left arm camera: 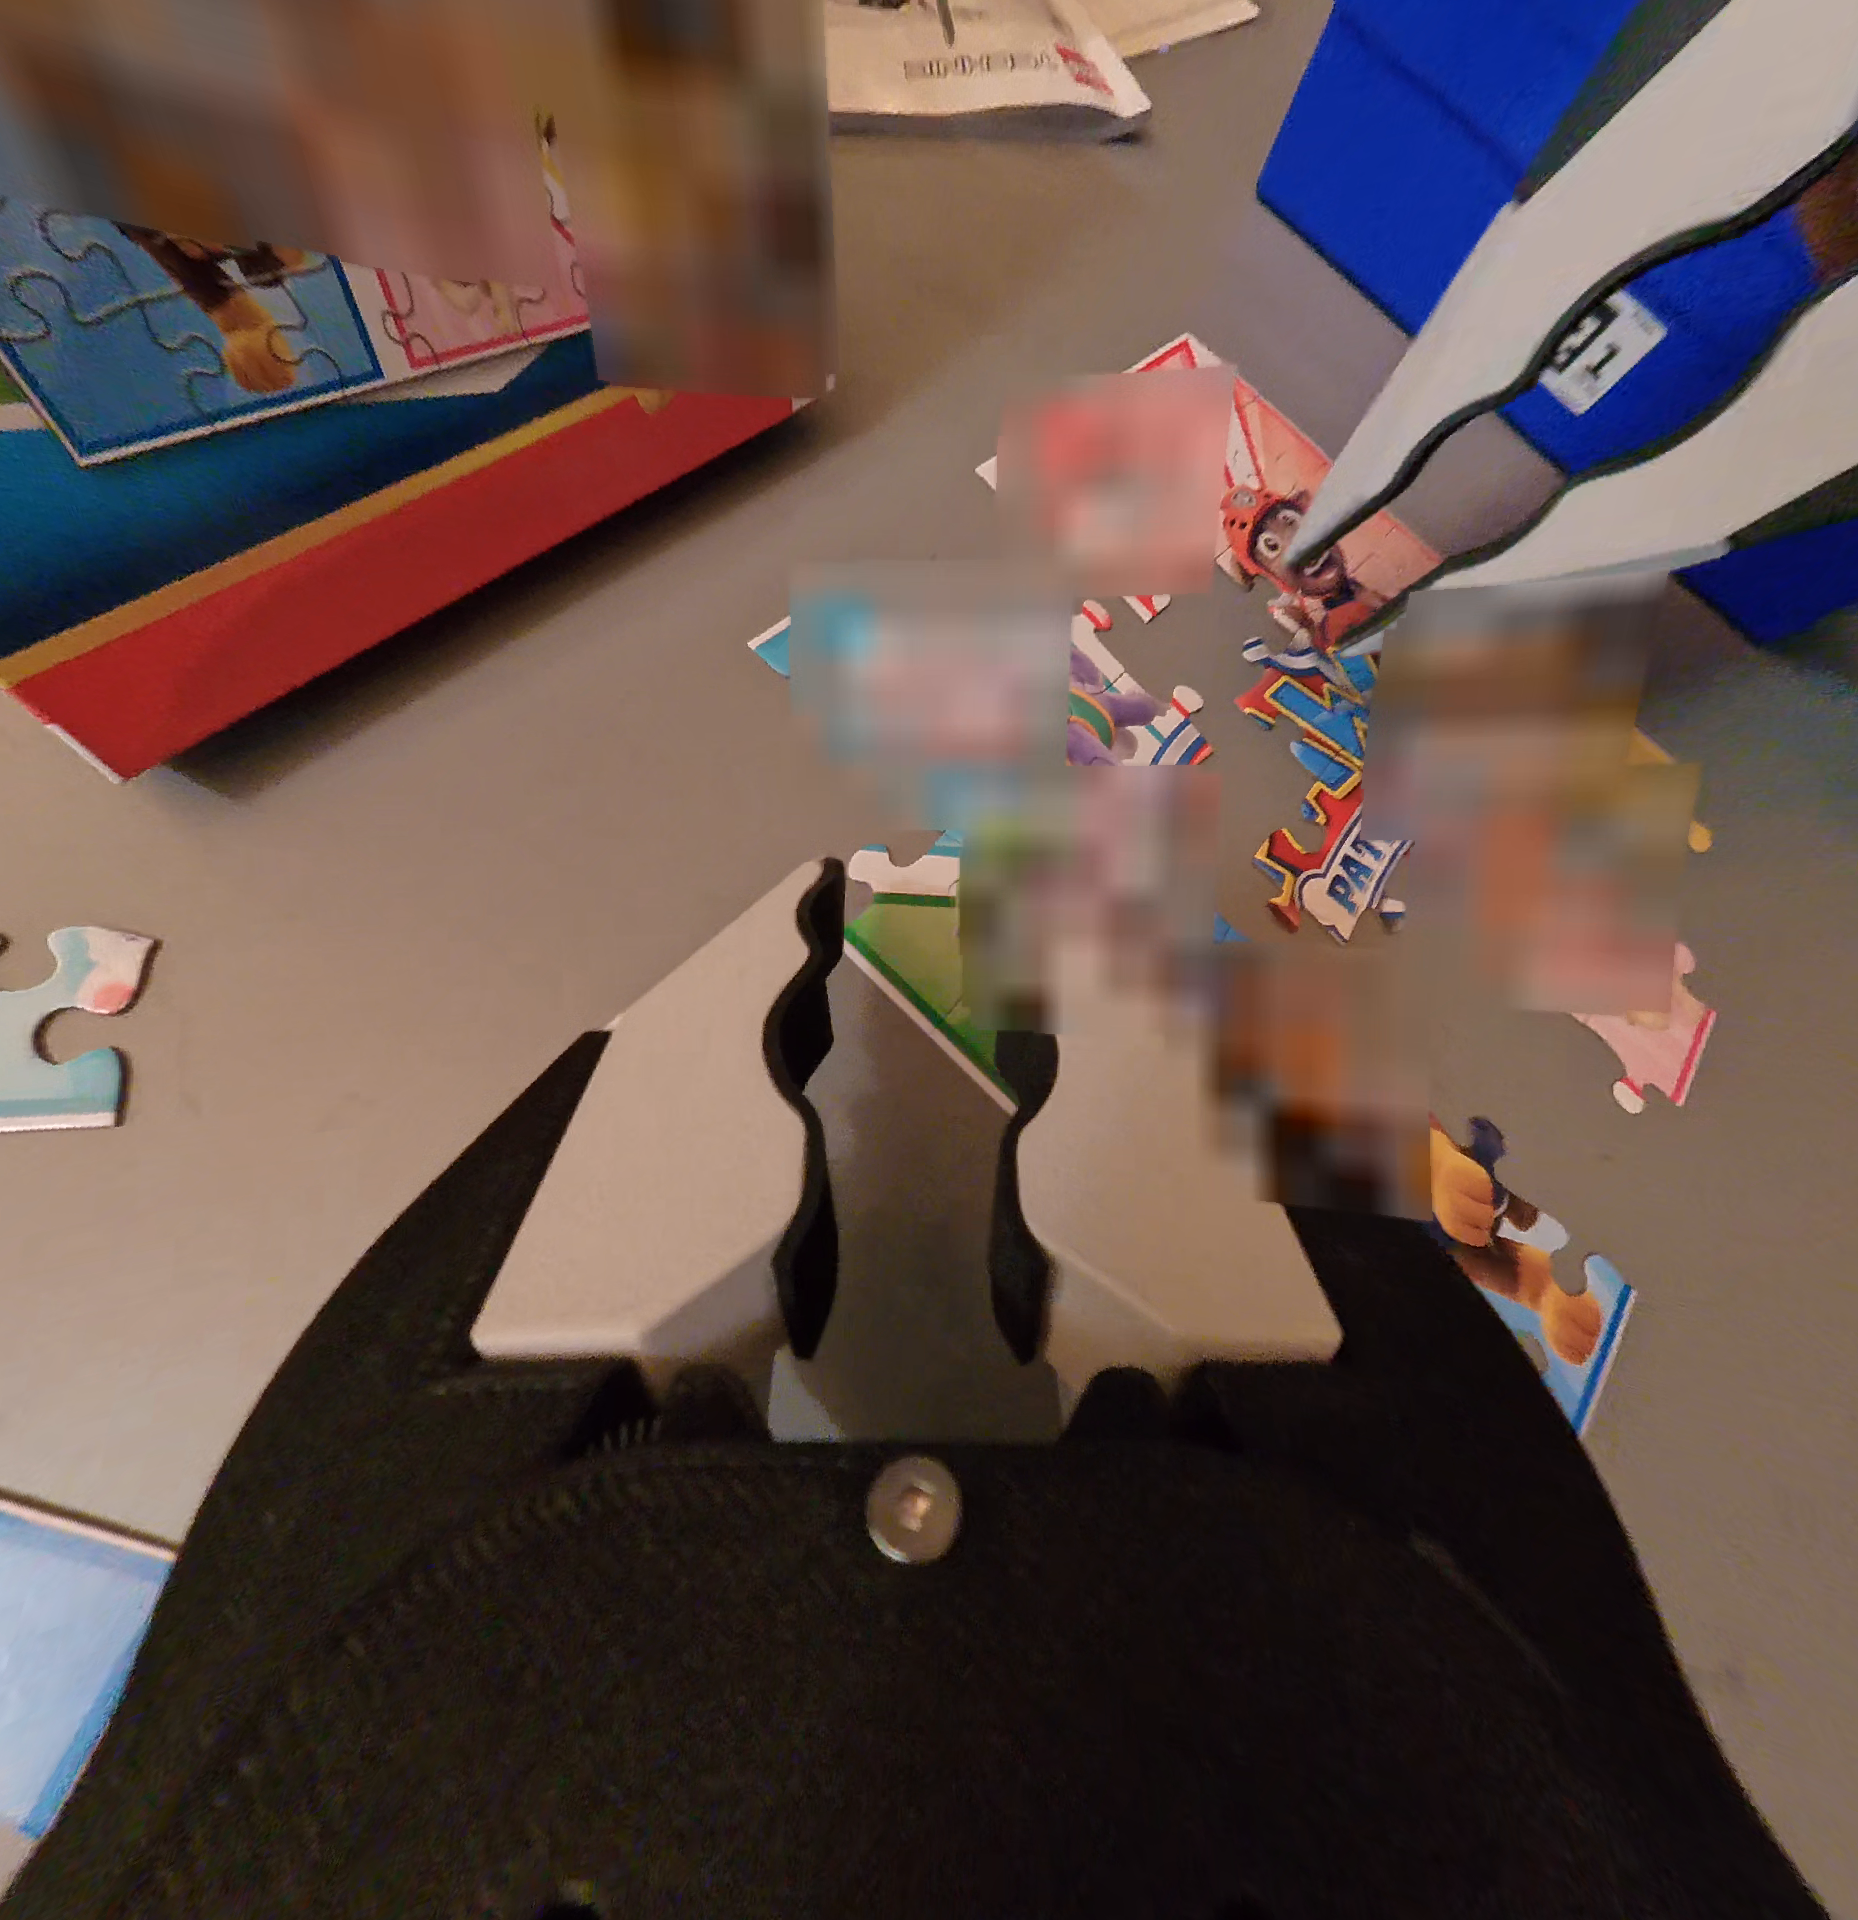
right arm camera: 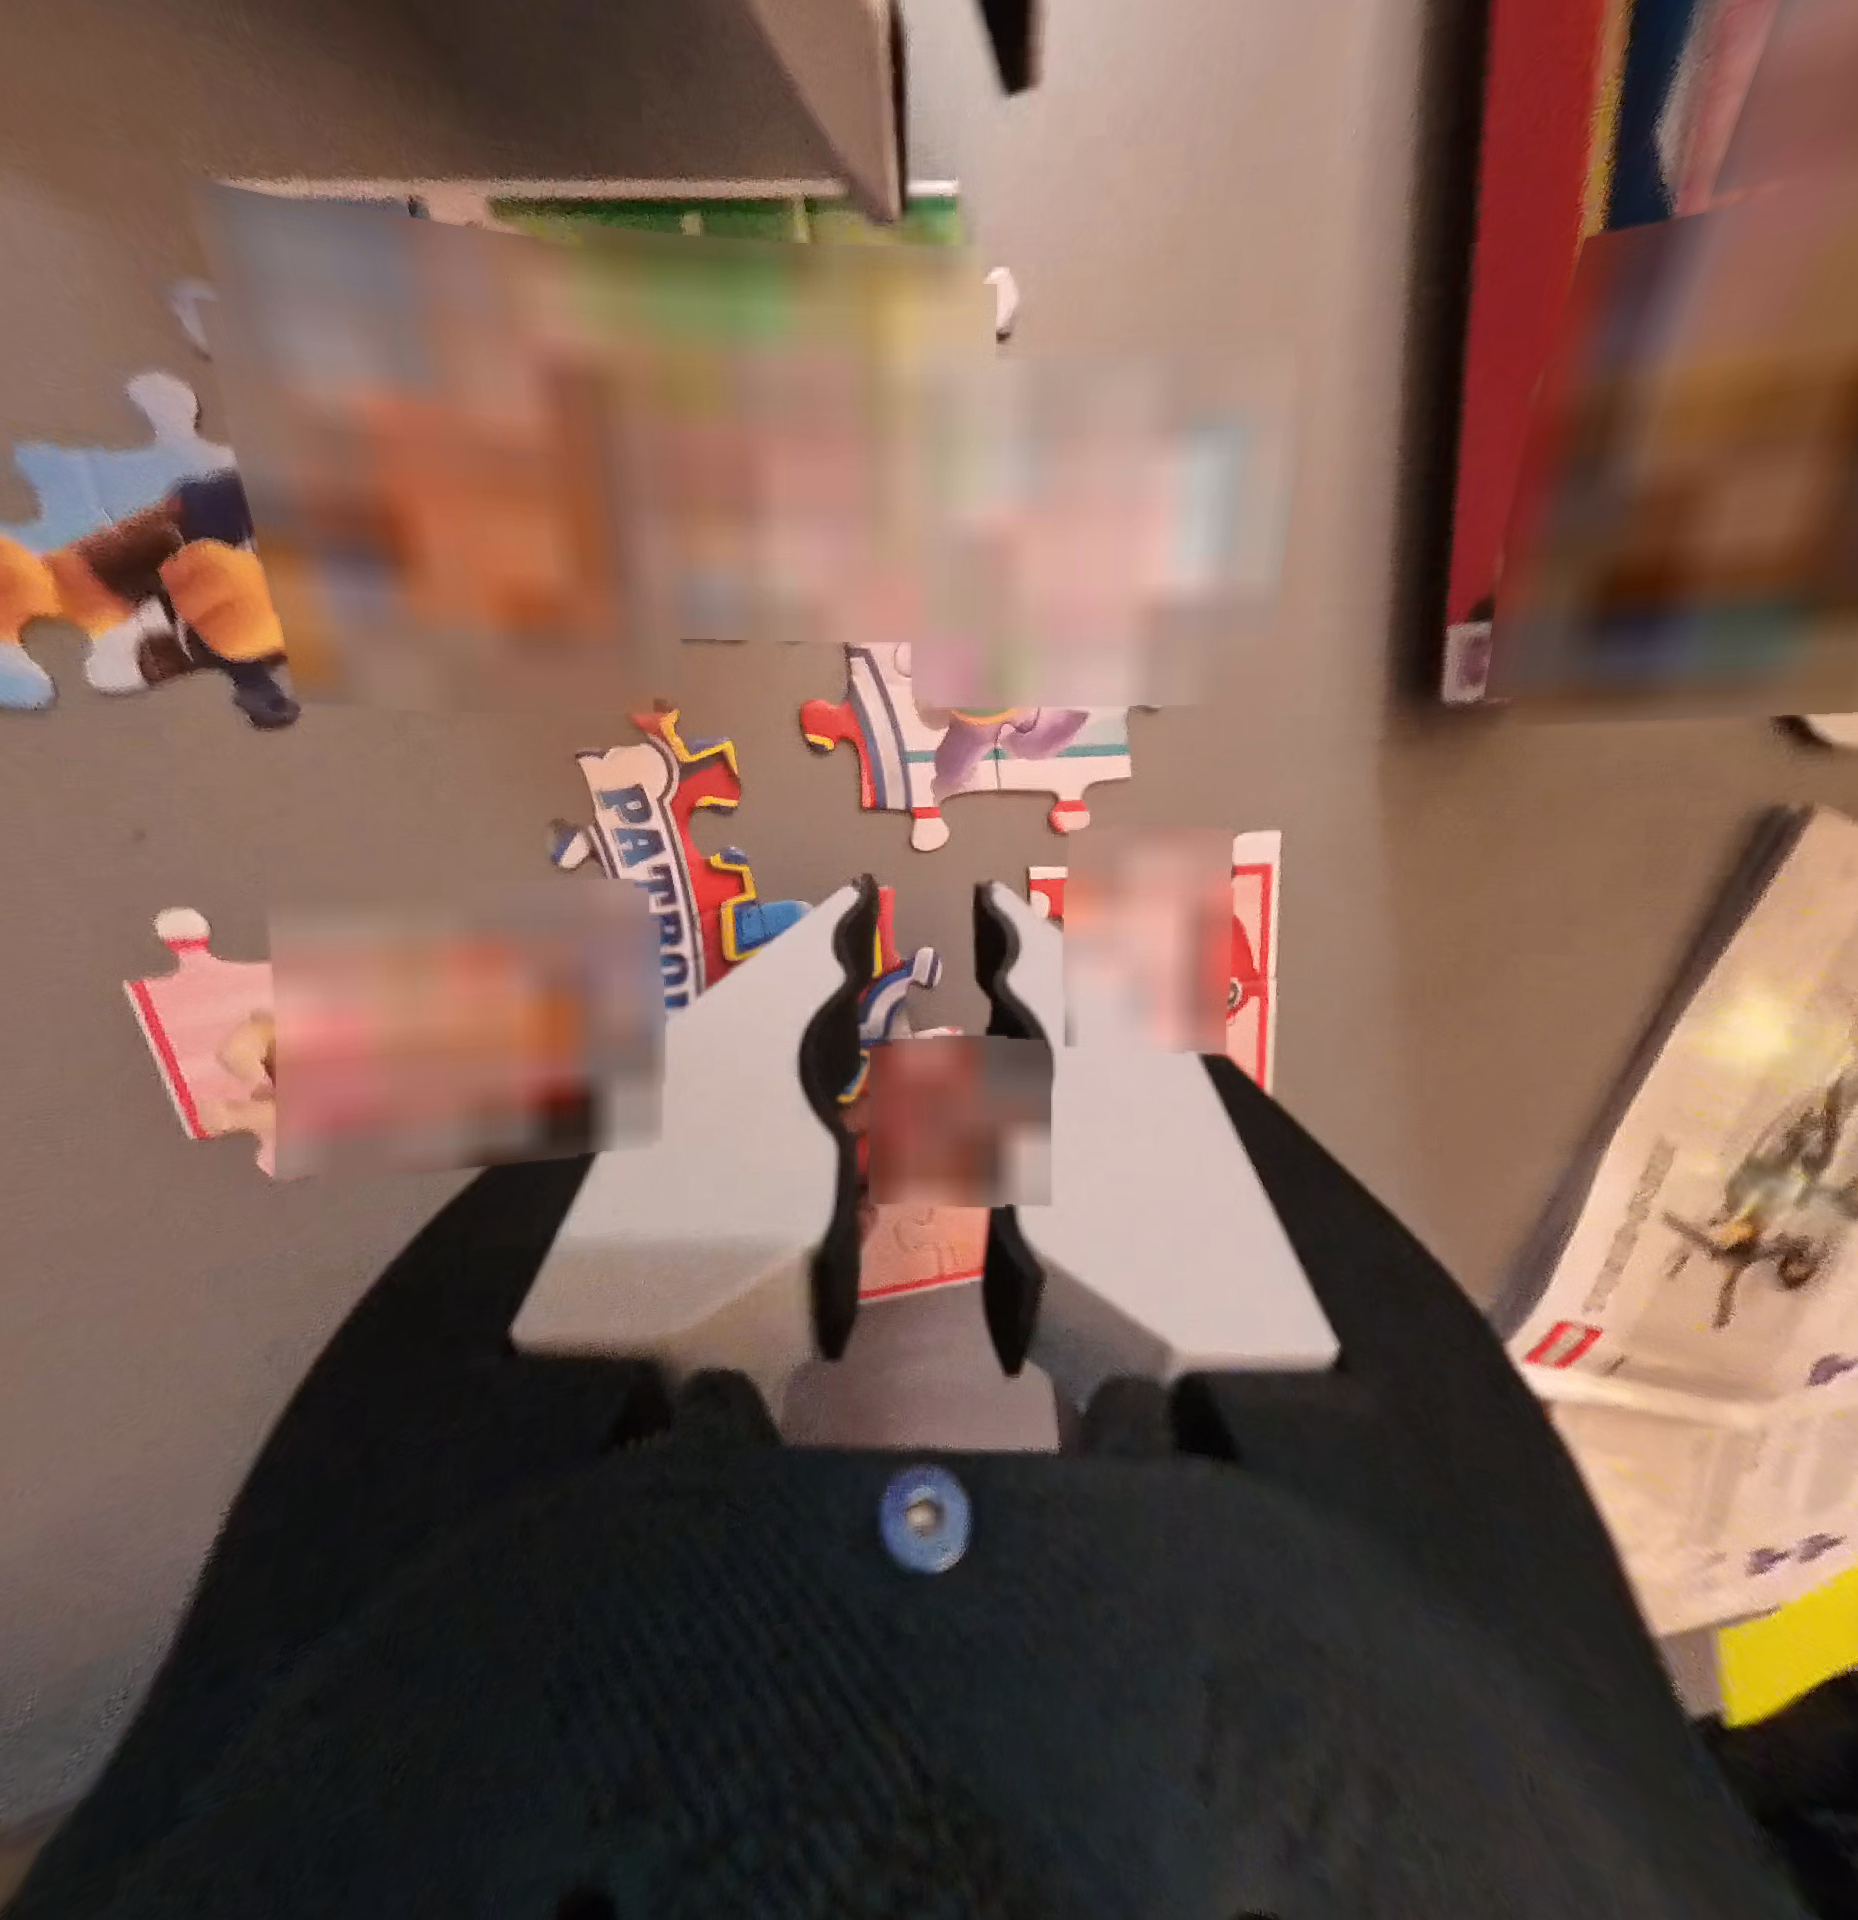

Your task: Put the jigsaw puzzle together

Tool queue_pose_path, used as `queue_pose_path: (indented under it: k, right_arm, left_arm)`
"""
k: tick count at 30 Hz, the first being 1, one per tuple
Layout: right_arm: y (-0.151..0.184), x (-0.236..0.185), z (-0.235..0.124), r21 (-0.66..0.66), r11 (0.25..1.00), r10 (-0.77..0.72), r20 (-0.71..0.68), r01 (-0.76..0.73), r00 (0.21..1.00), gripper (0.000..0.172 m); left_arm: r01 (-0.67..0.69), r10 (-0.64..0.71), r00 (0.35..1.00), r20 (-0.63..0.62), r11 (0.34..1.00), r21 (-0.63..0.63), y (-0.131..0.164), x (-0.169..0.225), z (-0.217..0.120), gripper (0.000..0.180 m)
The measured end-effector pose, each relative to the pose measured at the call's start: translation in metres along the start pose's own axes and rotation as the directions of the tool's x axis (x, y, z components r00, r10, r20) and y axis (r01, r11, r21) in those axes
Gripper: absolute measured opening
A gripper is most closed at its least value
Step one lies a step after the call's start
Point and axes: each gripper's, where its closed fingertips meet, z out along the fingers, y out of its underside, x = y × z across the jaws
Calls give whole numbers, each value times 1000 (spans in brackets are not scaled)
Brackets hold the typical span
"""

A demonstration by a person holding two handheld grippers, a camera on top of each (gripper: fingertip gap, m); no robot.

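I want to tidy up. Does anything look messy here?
Yes. The puzzle is in loose clumps with gaps. One piece lies far off alone, left of the left gripper.

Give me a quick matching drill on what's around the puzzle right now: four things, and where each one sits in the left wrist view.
Things:
1. puzzle box
2. loose pale blue piece
3. blue bin
4. paper booklet

Places:
A. top edge, middle
B. upper right, behind the right gripper
C. left edge, alone on the grey table
D. upper left, red side facing the camera

Pairs: 1-D, 2-C, 3-B, 4-A
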Motion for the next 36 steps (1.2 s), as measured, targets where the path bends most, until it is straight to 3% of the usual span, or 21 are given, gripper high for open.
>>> queue_pose_path:
  k: [4,9,18,30,36]
  right_arm:
    - [8,10,19,-37,992,-121,7,121,993,17]
    - [4,0,27,72,997,-53,162,42,985,17]
    - [5,-3,36,78,995,-77,189,63,979,18]
    - [-1,-2,38,89,996,-29,190,12,981,4]
    - [-2,-1,34,110,994,-21,184,1,983,0]
  left_arm:
    - [-15,15,1000,-24,1000,12,-5,9,-6,26]
    - [-15,14,999,-34,999,-37,3,12,-2,28]
    - [32,-43,997,-62,986,-166,26,16,7,34]
    - [107,-125,979,-158,987,-120,20,24,11,36]
    - [104,-103,981,-164,995,-2,0,22,4,36]
